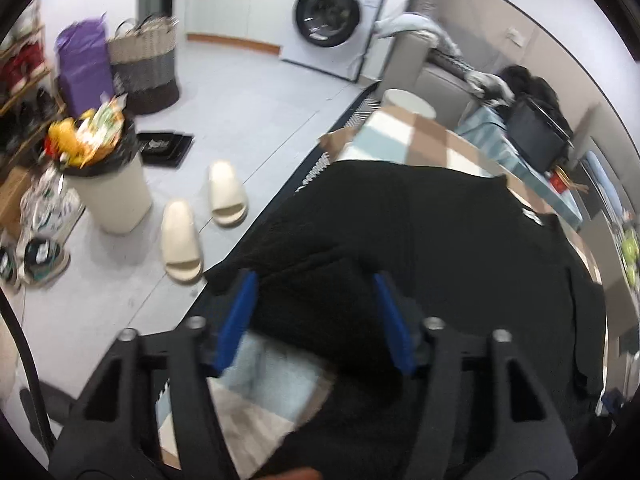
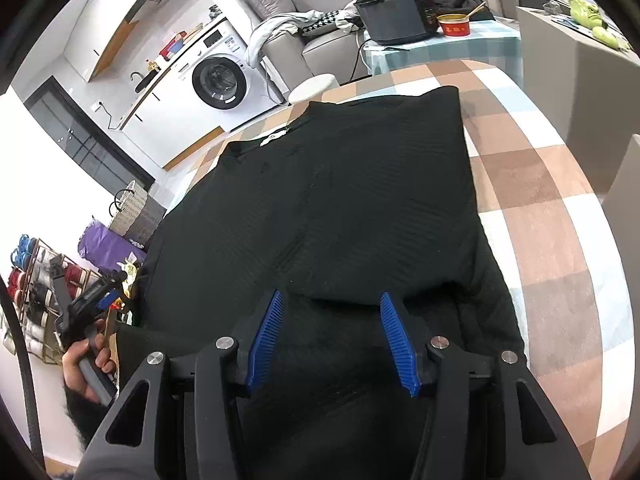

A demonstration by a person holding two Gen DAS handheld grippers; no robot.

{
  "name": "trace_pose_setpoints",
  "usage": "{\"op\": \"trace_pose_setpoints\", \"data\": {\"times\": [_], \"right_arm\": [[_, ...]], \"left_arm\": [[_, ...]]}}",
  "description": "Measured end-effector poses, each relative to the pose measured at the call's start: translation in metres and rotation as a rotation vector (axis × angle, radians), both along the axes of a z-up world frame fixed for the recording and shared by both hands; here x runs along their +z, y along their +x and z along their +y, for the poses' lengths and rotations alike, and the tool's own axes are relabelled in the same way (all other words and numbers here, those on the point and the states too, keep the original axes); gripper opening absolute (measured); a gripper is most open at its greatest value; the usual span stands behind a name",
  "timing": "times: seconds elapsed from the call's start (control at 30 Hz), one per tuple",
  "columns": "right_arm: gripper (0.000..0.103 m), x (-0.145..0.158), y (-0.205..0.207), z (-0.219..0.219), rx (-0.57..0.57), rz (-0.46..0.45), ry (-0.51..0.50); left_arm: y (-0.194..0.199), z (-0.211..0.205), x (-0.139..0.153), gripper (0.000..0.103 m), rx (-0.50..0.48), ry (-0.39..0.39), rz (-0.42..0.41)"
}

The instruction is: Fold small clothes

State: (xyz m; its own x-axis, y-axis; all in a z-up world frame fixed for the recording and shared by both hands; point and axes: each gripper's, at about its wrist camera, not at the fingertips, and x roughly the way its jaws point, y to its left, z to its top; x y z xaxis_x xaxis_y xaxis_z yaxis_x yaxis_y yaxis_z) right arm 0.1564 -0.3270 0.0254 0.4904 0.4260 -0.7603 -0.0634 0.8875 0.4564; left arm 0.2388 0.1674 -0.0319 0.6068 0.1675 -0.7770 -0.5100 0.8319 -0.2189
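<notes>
left tongs (image 1: 314, 300) spread wide, angled downward; right tongs (image 2: 332, 320) likewise parted, empty, pitched forward

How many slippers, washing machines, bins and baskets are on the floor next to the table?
Cream foam slippers: 2
White front-loading washing machine: 1
Cream rubbish bin lined with a black bag: 1
Woven grey and cream laundry basket: 1
Total: 5

Matt black ribbed knit garment (image 2: 340, 200); checked woven cloth (image 2: 540, 200) over surface; ridged blue plastic fingers (image 2: 394, 336).
</notes>
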Motion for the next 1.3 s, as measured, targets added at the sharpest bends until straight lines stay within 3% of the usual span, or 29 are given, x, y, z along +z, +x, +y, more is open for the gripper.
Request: {"op": "trace_pose_setpoints", "data": {"times": [0.1,0.17,0.27,0.5,0.63,0.73,0.8,0.9,0.97,1.07,1.17,1.23,1.3], "right_arm": [[0.053,-0.001,-0.002,-0.004,-0.013,0.004,0.005],[0.053,-0.002,-0.002,-0.005,-0.016,0.005,0.009],[0.053,-0.005,0.0,-0.005,-0.019,0.011,0.014],[0.053,-0.004,-0.005,-0.006,-0.02,0.006,0.027],[0.053,-0.005,-0.008,-0.01,-0.031,0.006,0.026],[0.054,-0.007,-0.008,-0.011,-0.043,0.016,0.025],[0.054,-0.008,-0.008,-0.01,-0.041,0.019,0.018],[0.054,-0.007,-0.009,-0.008,-0.039,0.013,0.011],[0.054,-0.007,-0.01,-0.008,-0.044,0.017,0.012],[0.054,-0.008,-0.011,-0.009,-0.043,0.02,0.008],[0.054,-0.01,-0.011,-0.011,-0.05,0.027,0.007],[0.054,-0.012,-0.01,-0.011,-0.05,0.03,0.009],[0.054,-0.013,-0.008,-0.011,-0.047,0.031,0.01]], "left_arm": [[-0.017,0.021,-0.011,0.034,0.039,-0.118,-0.058],[-0.026,0.031,-0.015,0.012,0.056,-0.18,-0.092],[-0.041,0.046,-0.017,0.004,0.108,-0.254,-0.176],[-0.062,0.065,0.007,0.003,0.135,-0.224,-0.309],[-0.057,0.046,0.035,0.003,0.074,-0.114,-0.349],[-0.044,0.004,0.058,0.003,-0.038,-0.025,-0.372],[-0.03,-0.034,0.067,0.003,-0.171,0.026,-0.375],[-0.013,-0.101,0.059,0.003,-0.438,0.058,-0.327],[-0.009,-0.127,0.045,0.003,-0.555,0.057,-0.272],[-0.015,-0.141,0.024,0.004,-0.628,0.034,-0.21],[-0.023,-0.133,0.011,0.005,-0.601,0.011,-0.155],[-0.029,-0.123,0.012,0.016,-0.577,-0.002,-0.154],[-0.034,-0.112,0.018,0.039,-0.546,-0.006,-0.176]]}}
